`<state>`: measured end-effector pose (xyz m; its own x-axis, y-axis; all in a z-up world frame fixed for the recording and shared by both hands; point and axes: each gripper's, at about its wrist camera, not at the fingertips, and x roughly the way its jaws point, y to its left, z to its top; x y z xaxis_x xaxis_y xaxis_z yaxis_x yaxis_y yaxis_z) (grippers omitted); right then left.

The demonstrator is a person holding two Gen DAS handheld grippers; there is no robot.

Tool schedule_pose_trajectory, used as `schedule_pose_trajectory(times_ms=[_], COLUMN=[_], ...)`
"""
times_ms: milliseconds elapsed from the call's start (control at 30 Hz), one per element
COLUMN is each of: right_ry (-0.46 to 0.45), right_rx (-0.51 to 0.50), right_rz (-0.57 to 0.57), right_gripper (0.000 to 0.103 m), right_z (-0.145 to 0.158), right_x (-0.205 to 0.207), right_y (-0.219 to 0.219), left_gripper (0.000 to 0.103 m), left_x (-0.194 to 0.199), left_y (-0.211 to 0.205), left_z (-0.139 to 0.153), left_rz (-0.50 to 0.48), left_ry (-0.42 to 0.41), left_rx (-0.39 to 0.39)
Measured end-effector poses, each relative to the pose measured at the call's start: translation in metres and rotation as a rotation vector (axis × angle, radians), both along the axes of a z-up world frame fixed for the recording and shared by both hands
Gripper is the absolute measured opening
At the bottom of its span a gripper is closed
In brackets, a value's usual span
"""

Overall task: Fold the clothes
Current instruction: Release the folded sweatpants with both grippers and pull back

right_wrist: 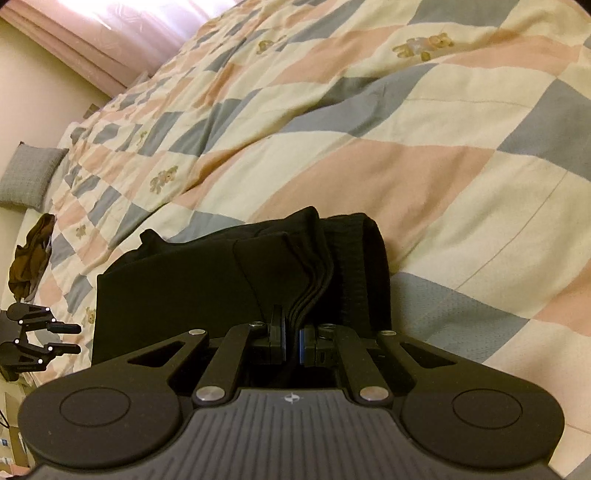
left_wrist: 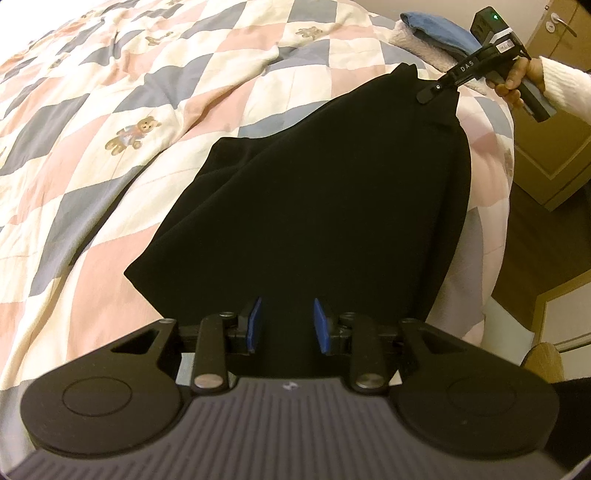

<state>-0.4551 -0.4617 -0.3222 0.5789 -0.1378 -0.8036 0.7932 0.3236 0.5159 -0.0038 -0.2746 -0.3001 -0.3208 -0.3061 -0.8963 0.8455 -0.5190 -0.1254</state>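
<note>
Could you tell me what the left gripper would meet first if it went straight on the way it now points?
The black garment. The left gripper is open, its blue pads at the cloth's near edge, which seems to lie between them; depth is unclear there.

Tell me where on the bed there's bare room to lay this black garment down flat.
The quilt is bare left of and beyond the black garment, toward the teddy-bear patches. Crowded spots: the folded blue towel at the far corner near the right gripper, and a brown crumpled garment and grey cushion at the opposite end.
</note>
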Motion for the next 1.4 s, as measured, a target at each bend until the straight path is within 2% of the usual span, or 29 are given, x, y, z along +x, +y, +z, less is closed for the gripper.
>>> schedule_pose_trajectory(times_ms=[100, 167, 233, 267, 333, 500, 567, 600, 633, 700, 767, 800, 933, 1067, 1167, 1300, 1367, 1400], right_ry=[0.004, 0.032, 0.094, 0.137, 0.167, 0.169, 0.17, 0.17, 0.17, 0.171, 0.162, 0.151, 0.097, 0.157, 0.23, 0.219, 0.226, 0.24], right_rx=[0.015, 0.013, -0.029, -0.069, -0.129, -0.146, -0.151, -0.154, -0.157, -0.162, -0.187, -0.232, -0.345, -0.407, -0.345, -0.406, -0.457, -0.474], right_rz=[-0.02, -0.067, -0.145, -0.189, -0.255, -0.249, -0.245, -0.244, -0.242, -0.238, -0.263, -0.278, -0.212, -0.199, -0.203, -0.232, -0.217, -0.206], right_gripper=[0.007, 0.013, 0.029, 0.031, 0.031, 0.025, 0.016, 0.004, 0.0, 0.0, 0.008, 0.017, 0.018, 0.018, 0.018, 0.027, 0.028, 0.028], right_z=[-0.003, -0.001, 0.01, 0.018, 0.034, 0.023, 0.017, 0.015, 0.012, 0.007, 0.011, 0.019, 0.029, 0.009, -0.013, 0.005, 0.012, 0.011], right_x=[-0.002, -0.008, -0.017, -0.022, -0.031, -0.018, -0.013, -0.011, -0.008, -0.003, -0.001, 0.0, 0.022, 0.042, 0.046, 0.047, 0.053, 0.057], right_y=[-0.002, -0.003, 0.001, 0.004, 0.015, 0.038, 0.048, 0.053, 0.057, 0.067, 0.073, 0.075, 0.067, 0.042, 0.028, 0.044, 0.048, 0.046], left_gripper=[0.025, 0.025, 0.026, 0.026, 0.027, 0.027, 0.027, 0.027, 0.027, 0.027, 0.027, 0.027, 0.027, 0.027, 0.027, 0.026, 0.025, 0.022], left_x=[0.002, 0.004, 0.007, 0.008, 0.01, 0.008, 0.004, 0.002, 0.002, 0.003, 0.006, 0.007, 0.008, 0.007, 0.009, 0.008, 0.002, -0.004], left_y=[0.0, 0.0, -0.001, -0.001, -0.002, -0.007, -0.009, -0.01, -0.01, -0.01, -0.009, -0.01, -0.015, -0.025, -0.034, -0.042, -0.05, -0.056], left_z=[-0.001, 0.001, 0.003, 0.004, 0.006, 0.004, 0.001, 0.0, 0.0, 0.001, 0.002, 0.002, 0.003, 0.0, -0.004, 0.002, 0.001, -0.002], left_rz=[0.004, 0.007, 0.011, 0.015, 0.023, 0.028, 0.025, 0.021, 0.017, 0.013, 0.018, 0.025, 0.04, 0.041, 0.048, 0.04, 0.031, 0.025], left_ry=[-0.005, -0.01, -0.01, -0.009, -0.006, 0.015, 0.014, 0.011, 0.01, 0.003, -0.004, -0.004, -0.007, -0.01, -0.023, -0.006, 0.008, 0.016], left_rx=[0.003, 0.003, 0.0, -0.002, -0.006, -0.008, -0.006, -0.005, -0.004, -0.005, -0.005, -0.006, -0.026, -0.062, -0.063, -0.109, -0.133, -0.146])
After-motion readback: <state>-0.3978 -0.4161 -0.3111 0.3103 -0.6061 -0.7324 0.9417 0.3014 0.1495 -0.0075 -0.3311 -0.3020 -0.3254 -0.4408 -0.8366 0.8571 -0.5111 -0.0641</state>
